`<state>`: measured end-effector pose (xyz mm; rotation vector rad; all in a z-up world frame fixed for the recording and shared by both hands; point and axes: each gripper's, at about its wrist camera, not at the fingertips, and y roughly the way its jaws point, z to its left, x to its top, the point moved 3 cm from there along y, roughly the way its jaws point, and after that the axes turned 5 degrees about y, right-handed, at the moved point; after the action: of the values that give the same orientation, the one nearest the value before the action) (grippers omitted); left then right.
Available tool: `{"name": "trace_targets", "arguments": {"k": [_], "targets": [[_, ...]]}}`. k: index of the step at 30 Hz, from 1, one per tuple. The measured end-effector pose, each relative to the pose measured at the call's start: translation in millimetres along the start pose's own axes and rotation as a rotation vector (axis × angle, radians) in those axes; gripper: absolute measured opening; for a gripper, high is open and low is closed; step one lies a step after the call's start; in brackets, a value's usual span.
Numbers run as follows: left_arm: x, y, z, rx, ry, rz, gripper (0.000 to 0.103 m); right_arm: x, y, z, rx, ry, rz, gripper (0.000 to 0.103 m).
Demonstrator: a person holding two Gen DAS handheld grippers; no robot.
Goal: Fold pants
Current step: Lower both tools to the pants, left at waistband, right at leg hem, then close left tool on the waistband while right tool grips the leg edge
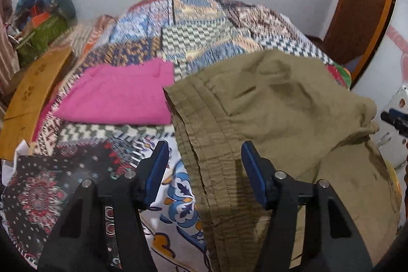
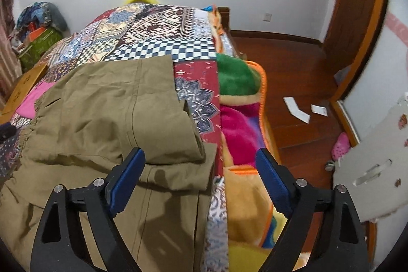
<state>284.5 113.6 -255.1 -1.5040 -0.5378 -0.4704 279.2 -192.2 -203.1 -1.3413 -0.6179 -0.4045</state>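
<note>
Olive pants (image 1: 275, 106) — folded over, spread on patchwork quilt (image 1: 204, 24), elastic waistband between and ahead of left gripper (image 1: 205, 154) fingers. Left gripper spread, holding nothing. Right gripper (image 2: 200, 159) spread over trouser hem — empty. Pink garment (image 1: 119, 93) ahead-left of left gripper.

far quilt (image 1: 193, 24) blurred, pants (image 2: 107, 119) cropped below

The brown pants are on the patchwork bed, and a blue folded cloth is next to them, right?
Not quite. The folded cloth beside the olive-brown cotton pants is pink, not blue, as the left wrist view shows. The pants do lie on the patchwork quilt.
</note>
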Motion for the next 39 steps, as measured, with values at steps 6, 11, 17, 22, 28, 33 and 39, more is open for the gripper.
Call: {"name": "trace_targets", "arguments": {"k": [6, 11, 17, 22, 28, 33, 39], "targets": [[-8.0, 18.9, -4.9, -0.037, 0.004, 0.056, 0.060, 6.7, 16.8, 7.1, 0.026, -0.064, 0.029, 0.075], [-7.0, 24.1, -7.3, -0.083, -0.004, 0.069, 0.051, 8.6, 33.6, 12.3, 0.080, -0.066, 0.097, 0.050], [-2.5, 25.4, -9.5, -0.034, 0.017, 0.064, 0.030, 9.1, 30.0, 14.1, 0.069, -0.064, 0.099, 0.011], [0.1, 31.6, -2.1, -0.035, -0.006, 0.069, 0.024, 21.5, 30.9, 12.3, 0.055, -0.045, 0.083, 0.008], [3.4, 27.6, 5.5, -0.002, -0.016, 0.046, 0.006, 25.3, 32.8, 18.9, 0.013, -0.070, 0.060, 0.005], [-0.1, 29.0, 18.4, 0.059, -0.022, 0.070, 0.002, 23.0, 34.4, 9.7, -0.060, -0.070, 0.076, 0.004], [1.8, 16.4, 34.0, 0.050, -0.038, 0.053, 0.010, 28.3, 18.9, 6.5, -0.050, -0.097, 0.084, 0.004]]}}
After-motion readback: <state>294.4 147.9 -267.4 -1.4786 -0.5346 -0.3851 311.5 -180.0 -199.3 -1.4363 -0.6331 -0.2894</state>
